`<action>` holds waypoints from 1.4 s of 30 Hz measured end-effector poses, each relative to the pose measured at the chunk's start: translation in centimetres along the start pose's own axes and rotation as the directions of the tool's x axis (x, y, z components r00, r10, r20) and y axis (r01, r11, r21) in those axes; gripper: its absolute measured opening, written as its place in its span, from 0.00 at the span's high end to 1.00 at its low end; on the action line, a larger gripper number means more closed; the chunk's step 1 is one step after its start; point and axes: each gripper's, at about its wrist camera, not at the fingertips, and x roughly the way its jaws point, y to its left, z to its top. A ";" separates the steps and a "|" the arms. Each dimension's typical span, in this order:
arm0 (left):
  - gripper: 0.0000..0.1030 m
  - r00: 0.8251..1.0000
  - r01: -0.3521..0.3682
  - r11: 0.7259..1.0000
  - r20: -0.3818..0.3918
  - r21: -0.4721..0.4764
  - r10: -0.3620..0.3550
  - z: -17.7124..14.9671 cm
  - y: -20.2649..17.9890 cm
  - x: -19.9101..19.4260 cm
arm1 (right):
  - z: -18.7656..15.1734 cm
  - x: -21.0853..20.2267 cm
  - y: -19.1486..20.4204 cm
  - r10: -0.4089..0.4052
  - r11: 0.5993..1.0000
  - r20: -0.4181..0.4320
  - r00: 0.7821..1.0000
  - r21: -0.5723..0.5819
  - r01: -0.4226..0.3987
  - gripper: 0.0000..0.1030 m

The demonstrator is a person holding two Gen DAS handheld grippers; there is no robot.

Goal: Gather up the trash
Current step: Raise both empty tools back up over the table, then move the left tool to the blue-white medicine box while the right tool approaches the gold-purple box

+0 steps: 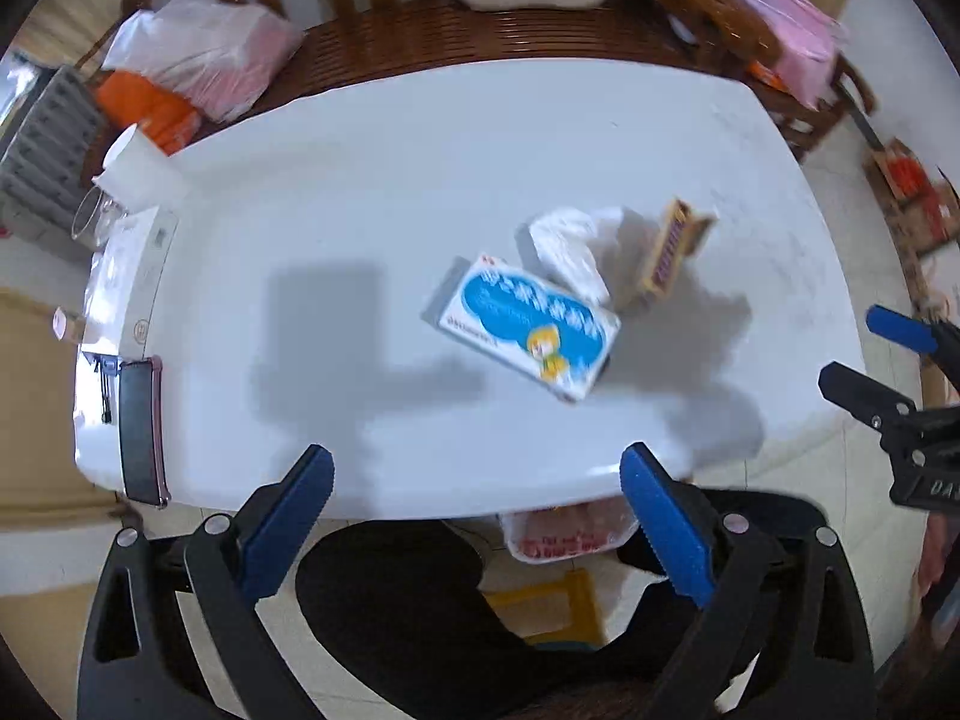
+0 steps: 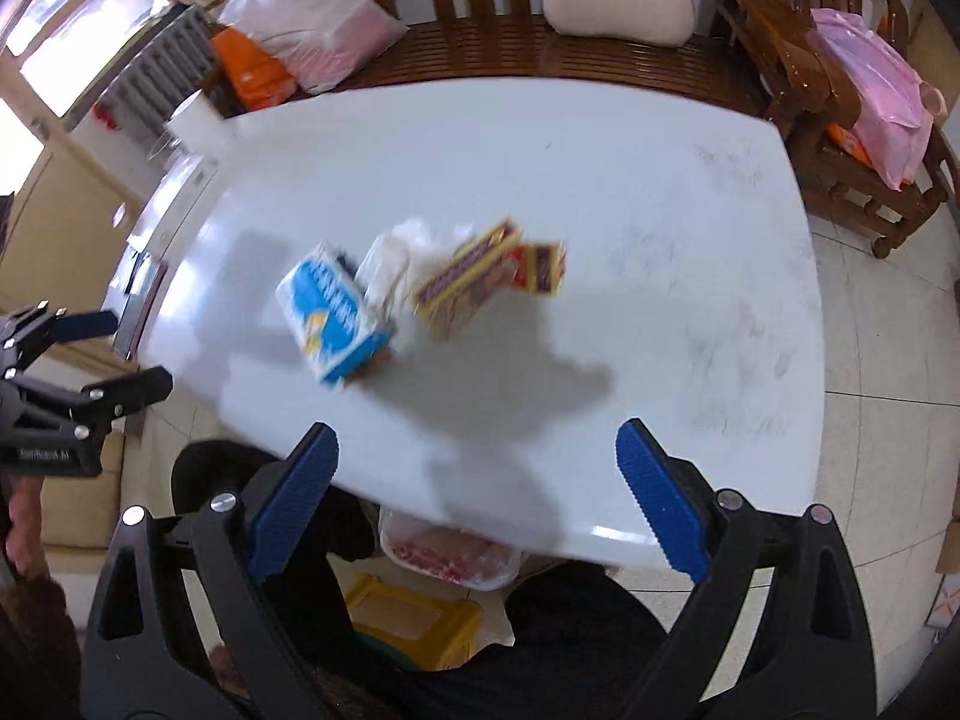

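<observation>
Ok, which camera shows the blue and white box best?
The left wrist view: the blue and white box shows its printed top face nearly whole and fairly sharp. The right wrist view shows it smaller, foreshortened and blurred.

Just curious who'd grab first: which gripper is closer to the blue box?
Left, it seems. The blue box lies just ahead of the left gripper; the right gripper has it farther off, to its left.

A blue-and-white cardboard box [image 2: 336, 315], crumpled white plastic wrapper [image 2: 393, 258] and yellow-and-maroon carton [image 2: 471, 279] cluster on the white surface [image 2: 660, 240]. The right tongs [image 2: 474, 501], blue-padded, gape empty above its near edge.
</observation>
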 end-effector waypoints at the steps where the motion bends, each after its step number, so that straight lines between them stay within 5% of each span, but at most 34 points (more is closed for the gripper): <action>1: 0.09 1.000 0.014 0.999 -0.013 -0.032 -0.014 0.7 0.1 0.2 | 0.9 0.2 -0.2 -0.002 1.000 -0.003 1.000 0.001 0.002 0.11; 7: 0.09 0.994 0.078 0.972 -0.057 -0.221 -0.093 2.1 1.6 2.0 | 4.3 2.0 -0.8 -0.005 0.999 -0.039 0.999 0.032 0.006 0.11; 19: 0.09 0.984 0.122 0.905 -0.072 -0.407 -0.166 3.3 3.0 6.1 | 7.0 7.1 -0.3 -0.025 0.999 -0.135 0.991 0.040 0.031 0.11; 28: 0.09 0.980 0.126 0.879 -0.077 -0.460 -0.181 3.8 3.3 8.2 | 7.1 9.5 0.1 -0.025 0.999 -0.168 0.985 0.044 0.033 0.11; 34: 0.09 0.974 0.150 0.826 -0.061 -0.543 -0.216 3.8 4.4 10.0 | 7.3 11.3 -0.2 -0.031 0.997 -0.201 0.979 0.065 0.045 0.11; 42: 0.09 0.970 0.139 0.809 -0.085 -0.571 -0.227 4.4 4.9 12.3 | 7.5 13.4 -0.2 -0.021 0.997 -0.233 0.972 0.065 0.037 0.11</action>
